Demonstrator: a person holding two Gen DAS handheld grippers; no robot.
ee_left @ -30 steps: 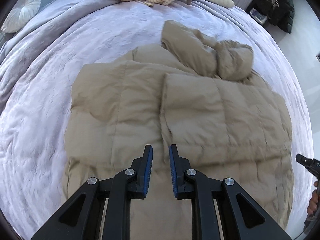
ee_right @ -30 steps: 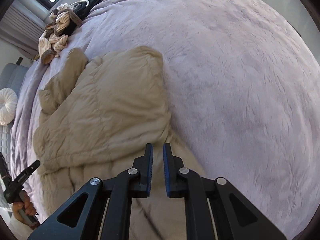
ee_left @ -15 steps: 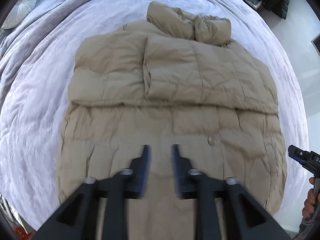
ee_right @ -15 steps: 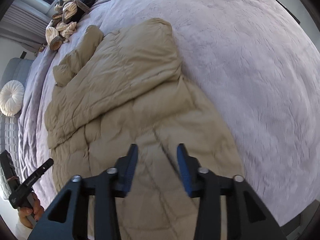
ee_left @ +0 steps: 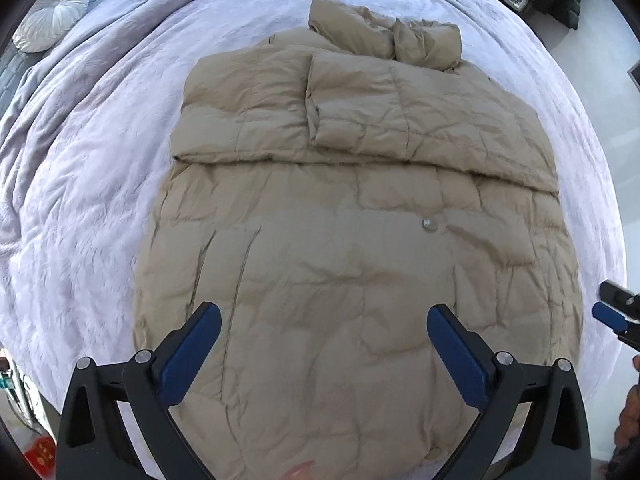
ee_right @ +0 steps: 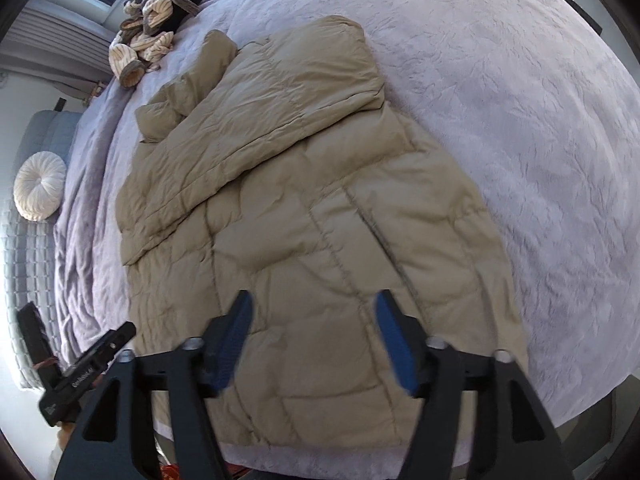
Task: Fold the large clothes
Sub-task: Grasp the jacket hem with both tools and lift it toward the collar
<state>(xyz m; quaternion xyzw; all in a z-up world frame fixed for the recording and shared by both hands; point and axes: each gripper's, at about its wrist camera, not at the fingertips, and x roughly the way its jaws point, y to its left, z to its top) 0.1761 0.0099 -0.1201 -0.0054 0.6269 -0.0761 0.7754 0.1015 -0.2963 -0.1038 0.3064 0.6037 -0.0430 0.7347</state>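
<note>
A large tan puffer coat (ee_left: 352, 240) lies flat on the lilac bedspread (ee_left: 92, 168), both sleeves folded across its upper half, hood bunched at the far end. It also shows in the right wrist view (ee_right: 304, 208). My left gripper (ee_left: 324, 320) is open wide and empty, hovering above the coat's hem end. My right gripper (ee_right: 312, 312) is open and empty above the hem near the bed's near edge. The right gripper's tip shows at the left view's right edge (ee_left: 616, 316); the left gripper shows at the right view's lower left (ee_right: 84, 368).
A pile of striped and dark clothes (ee_right: 152, 36) lies at the head of the bed. A round white cushion (ee_right: 40, 186) sits beside the bed. The bed's near edge (ee_right: 560, 420) drops off just below the hem.
Both grippers pulled back from the folded sleeves toward the hem and opened from shut to wide. The coat has not moved.
</note>
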